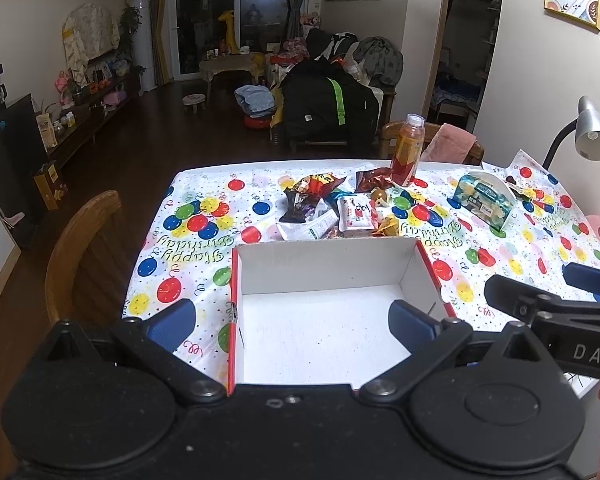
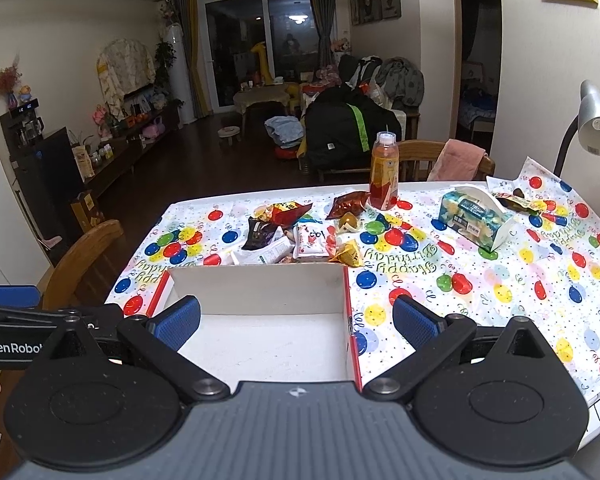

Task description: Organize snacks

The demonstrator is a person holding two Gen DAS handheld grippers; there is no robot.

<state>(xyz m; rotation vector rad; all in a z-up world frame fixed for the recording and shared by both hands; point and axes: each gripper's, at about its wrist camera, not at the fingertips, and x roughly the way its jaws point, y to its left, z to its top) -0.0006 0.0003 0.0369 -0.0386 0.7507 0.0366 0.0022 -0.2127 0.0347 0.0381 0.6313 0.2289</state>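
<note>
Left wrist view: the left tool (image 1: 292,320) is seen with its blue pads spread wide and nothing between them, held above the near part of the white box (image 1: 324,276).
Right wrist view: the right tool (image 2: 296,320) is likewise spread and empty, held over the box's right wall, one pad above the interior and one above the tablecloth (image 2: 500,276).
Box: an open, red-sided, white-lined carton is set at the near edge of the table; no item is seen inside it. It is judged to be the intended receptacle, placed close to the operator for short carries.
Snacks: a loose pile of snack packets (image 1: 332,208) is lying just beyond the box's far wall, some touching or overlapping. Included are a dark packet (image 2: 260,232), a white pouch with red print (image 2: 312,240) and a yellow wrapped piece (image 2: 346,254).
Bottle: an orange drink bottle (image 1: 408,152) is standing upright behind the pile.
Tissue pack: a blue-patterned pack (image 2: 472,216) is lying well apart to the right.
Task status: judged as not yet begun; all snacks are outside the box.
Next step: a forward reach over the far wall is judged necessary.
Risk: overlapping, crinkly packets may be lifted together or slip.
</note>
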